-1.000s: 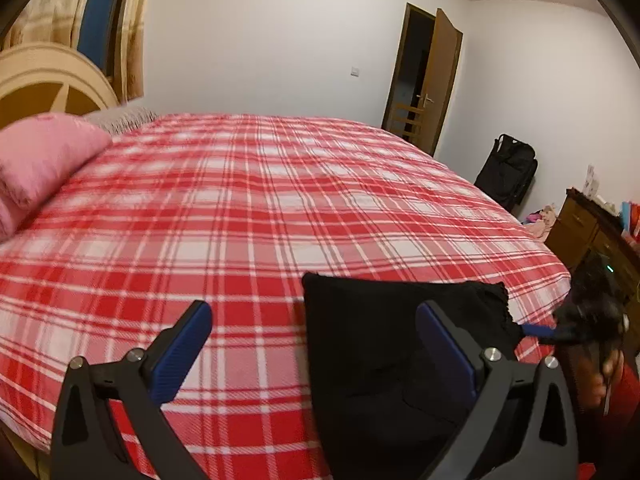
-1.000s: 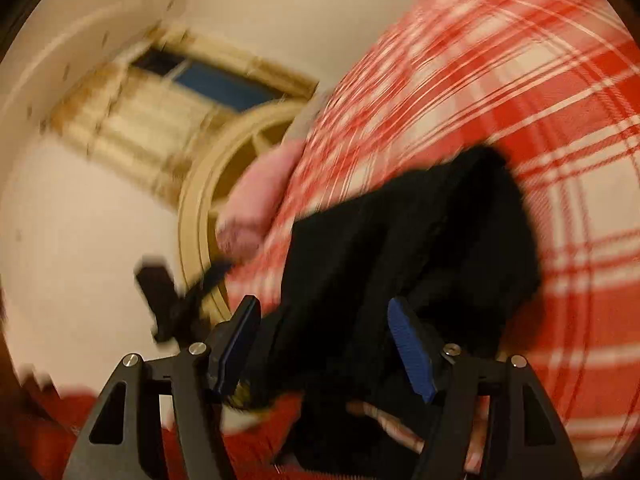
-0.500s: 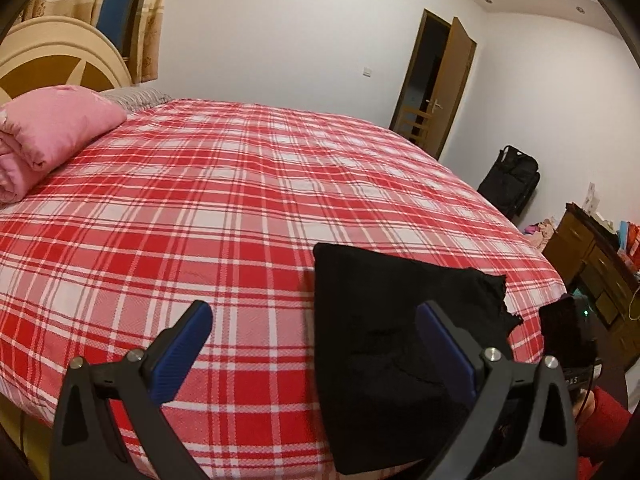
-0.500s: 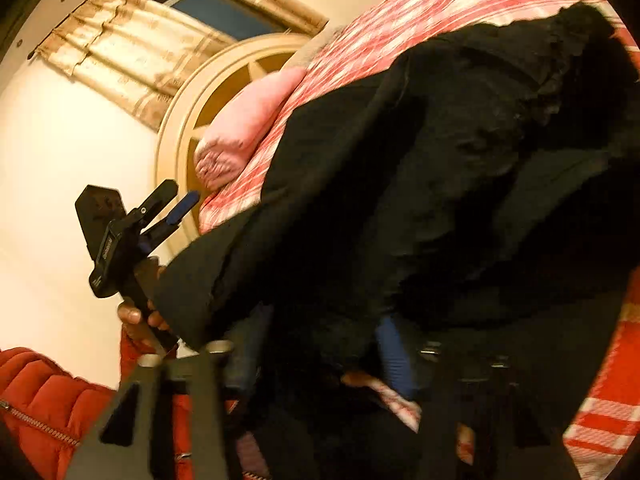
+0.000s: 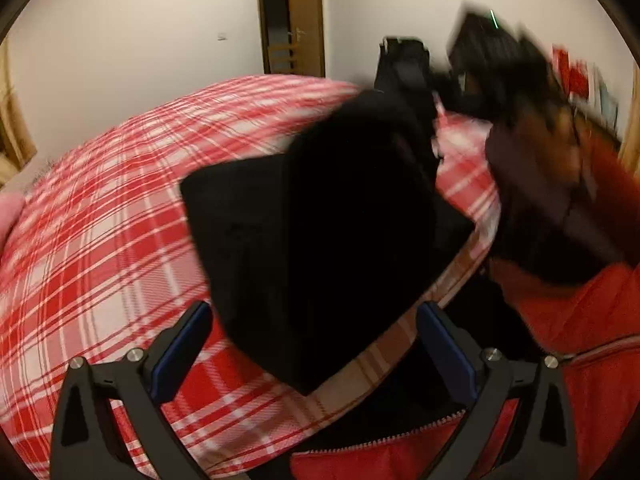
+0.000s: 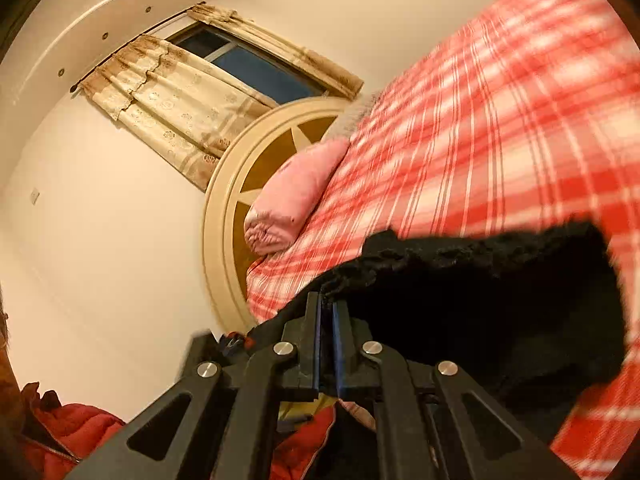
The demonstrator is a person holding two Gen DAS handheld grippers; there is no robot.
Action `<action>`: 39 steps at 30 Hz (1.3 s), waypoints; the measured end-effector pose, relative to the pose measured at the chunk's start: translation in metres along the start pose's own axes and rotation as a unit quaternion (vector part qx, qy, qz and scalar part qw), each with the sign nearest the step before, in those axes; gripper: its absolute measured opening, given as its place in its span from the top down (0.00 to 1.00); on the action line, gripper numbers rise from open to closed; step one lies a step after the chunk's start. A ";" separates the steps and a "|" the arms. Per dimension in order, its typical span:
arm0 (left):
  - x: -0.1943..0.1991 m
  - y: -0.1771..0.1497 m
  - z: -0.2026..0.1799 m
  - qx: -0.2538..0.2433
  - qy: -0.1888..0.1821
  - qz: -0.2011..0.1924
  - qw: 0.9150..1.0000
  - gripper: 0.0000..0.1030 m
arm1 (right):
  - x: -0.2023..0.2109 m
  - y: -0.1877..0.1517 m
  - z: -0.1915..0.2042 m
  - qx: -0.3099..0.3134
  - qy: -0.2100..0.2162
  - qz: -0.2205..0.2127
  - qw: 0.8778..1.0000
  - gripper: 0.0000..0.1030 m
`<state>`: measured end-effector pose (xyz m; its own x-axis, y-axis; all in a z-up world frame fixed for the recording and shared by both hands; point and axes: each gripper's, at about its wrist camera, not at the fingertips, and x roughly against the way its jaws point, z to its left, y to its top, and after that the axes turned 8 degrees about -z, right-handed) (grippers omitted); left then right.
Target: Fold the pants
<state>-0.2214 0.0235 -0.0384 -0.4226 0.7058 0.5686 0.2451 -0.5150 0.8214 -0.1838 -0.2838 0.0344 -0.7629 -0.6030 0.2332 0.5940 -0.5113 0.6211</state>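
Note:
The black pants (image 5: 328, 216) hang lifted over the near edge of the red plaid bed (image 5: 100, 248). In the right wrist view my right gripper (image 6: 326, 312) is shut on the pants' (image 6: 488, 320) upper edge, the fabric pinched between the blue pads. In the left wrist view the right gripper (image 5: 404, 68) shows blurred at the top of the cloth, with a hand (image 5: 536, 152) behind it. My left gripper (image 5: 316, 344) is open, its blue fingers (image 5: 184, 344) spread wide beneath the hanging lower corner, not pressing on it.
A pink pillow (image 6: 296, 192) lies by the round headboard (image 6: 228, 216) under a curtained window (image 6: 208, 92). A brown door (image 5: 292, 16) stands in the far wall. The person's red jacket (image 5: 580, 360) and the bed's wooden edge (image 5: 400, 340) are close below.
The right gripper has shut on the pants and raised them off the bed. The left gripper has dropped, rolled and come in under the hanging cloth, still open.

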 end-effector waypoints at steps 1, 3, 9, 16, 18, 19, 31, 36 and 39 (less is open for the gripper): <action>-0.007 -0.002 -0.005 -0.004 0.007 0.006 1.000 0.00 | 0.002 0.005 0.003 0.013 -0.006 0.001 1.000 0.95; -0.021 -0.004 -0.009 -0.007 0.025 0.021 0.999 0.00 | 0.009 0.005 0.005 0.036 -0.023 0.014 0.999 0.95; -0.033 -0.007 -0.006 0.002 0.026 0.034 0.999 0.00 | 0.005 -0.006 -0.042 0.063 -0.186 0.035 0.980 0.95; -0.024 0.001 -0.011 -0.010 0.017 0.019 1.000 0.00 | 0.014 0.010 -0.097 -0.026 -0.194 -0.031 0.980 0.94; -0.022 0.006 -0.007 -0.002 0.017 0.010 1.000 0.00 | 0.021 0.013 -0.094 -0.047 -0.162 -0.050 0.984 0.94; -0.020 0.011 -0.004 0.004 0.019 0.007 1.000 0.00 | 0.024 0.011 -0.088 -0.038 -0.163 -0.049 0.985 0.94; -0.024 0.049 -0.046 -0.046 -0.032 -0.033 0.998 0.00 | 0.051 -0.058 -0.078 -0.051 -0.142 -0.036 0.988 0.37; -0.037 0.060 -0.068 -0.105 0.004 -0.041 0.994 0.00 | -0.004 -0.062 -0.075 -0.030 -0.132 0.072 0.988 0.71; -0.040 0.068 -0.068 -0.110 -0.007 -0.047 0.993 0.00 | -0.013 -0.043 -0.047 -0.041 -0.064 0.079 0.994 0.85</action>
<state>-0.2468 -0.0726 -0.0080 -0.4227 0.7611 0.4921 0.0080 -0.5398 0.8417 -0.1876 -0.2827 -0.0310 -0.6812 -0.5995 0.4202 0.7241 -0.4670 0.5075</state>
